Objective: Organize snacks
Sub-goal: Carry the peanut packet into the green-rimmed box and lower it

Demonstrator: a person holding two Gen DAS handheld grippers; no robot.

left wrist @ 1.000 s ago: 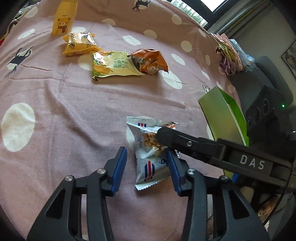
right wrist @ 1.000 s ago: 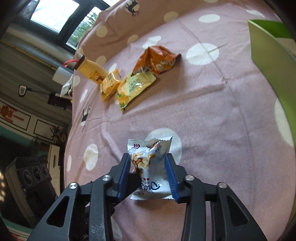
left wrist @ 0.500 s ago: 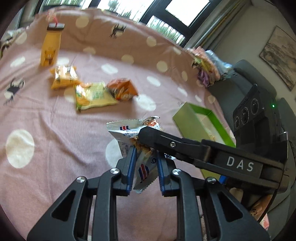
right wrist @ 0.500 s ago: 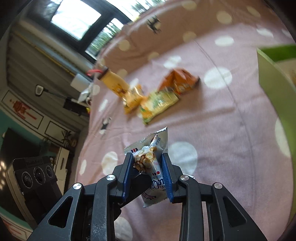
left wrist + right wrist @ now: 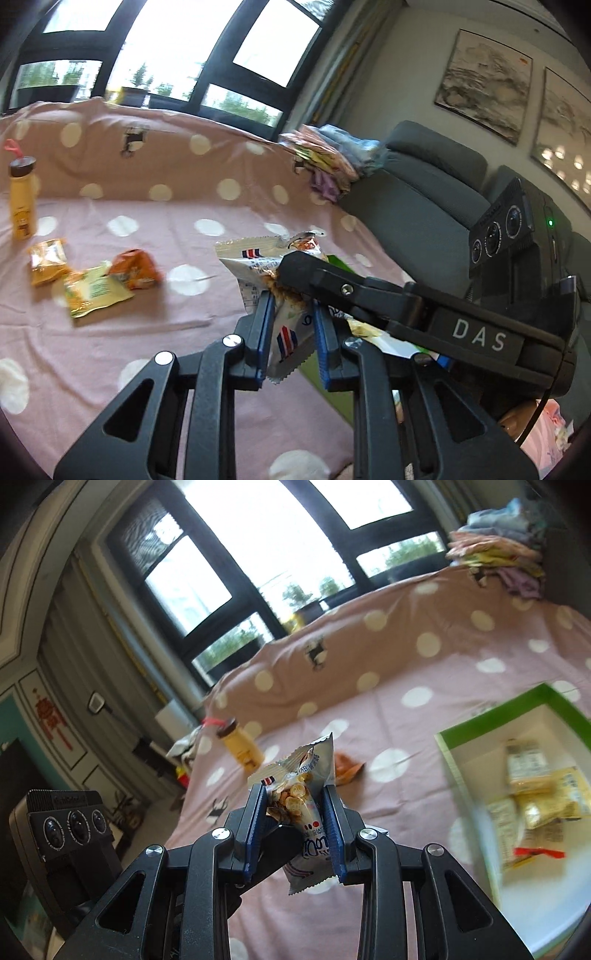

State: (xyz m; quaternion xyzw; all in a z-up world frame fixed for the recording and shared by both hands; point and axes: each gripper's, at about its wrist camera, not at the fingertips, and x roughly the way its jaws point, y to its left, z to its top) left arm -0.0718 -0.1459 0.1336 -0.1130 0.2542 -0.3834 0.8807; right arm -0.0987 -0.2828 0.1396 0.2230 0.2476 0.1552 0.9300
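Right wrist view: both the right gripper (image 5: pixel 295 834) and left gripper (image 5: pixel 290 343) clamp one packet (image 5: pixel 306 812); uneven pulling could tear it.

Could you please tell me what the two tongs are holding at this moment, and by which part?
Both hold the same white snack packet: the left tongs pinch its lower end, the right tongs clamp its middle.

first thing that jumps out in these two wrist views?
Both grippers pinch one silver snack packet, held up off the pink dotted blanket: the left gripper grips its lower end, the right gripper its middle. To the right sits an open green box with packets already inside; three loose packets lie beside a yellow bottle.
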